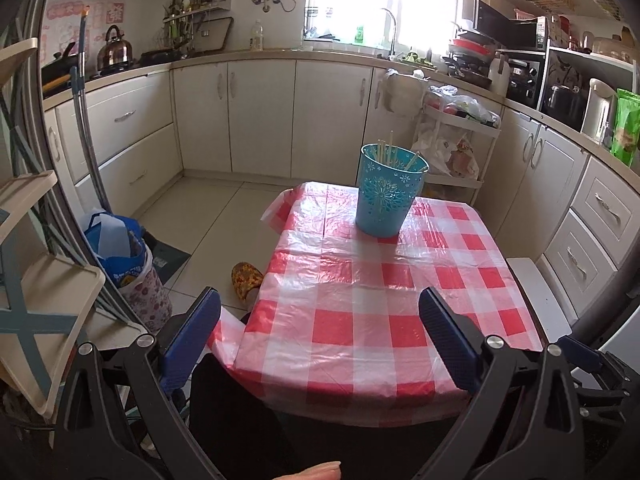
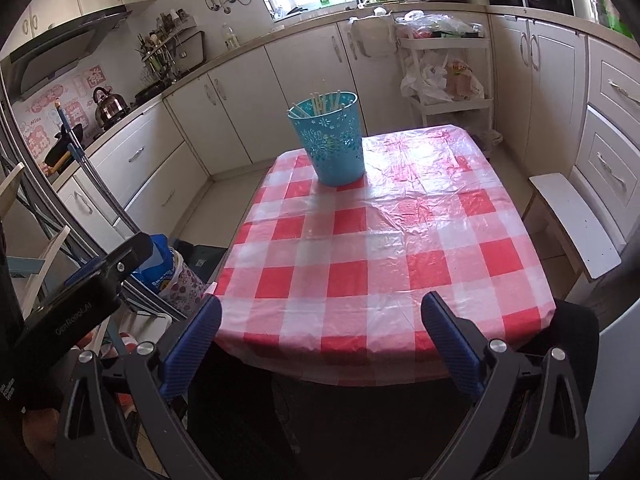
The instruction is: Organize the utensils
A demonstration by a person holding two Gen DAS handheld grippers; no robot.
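Chopsticks (image 1: 385, 151) stand in teal bin (image 1: 387, 196), far ahead of both claws, so sorting looks finished. Left claw (image 1: 320, 336) and right claw (image 2: 321, 340) gape empty over bench (image 2: 400, 248).

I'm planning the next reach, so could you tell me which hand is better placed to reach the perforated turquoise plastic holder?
Probably left: the holder looks nearer its open, empty tongs.

blue perforated bucket (image 1: 390, 194) | upright on checked tablecloth, far end | pale chopsticks (image 1: 386, 152) standing inside, leaning
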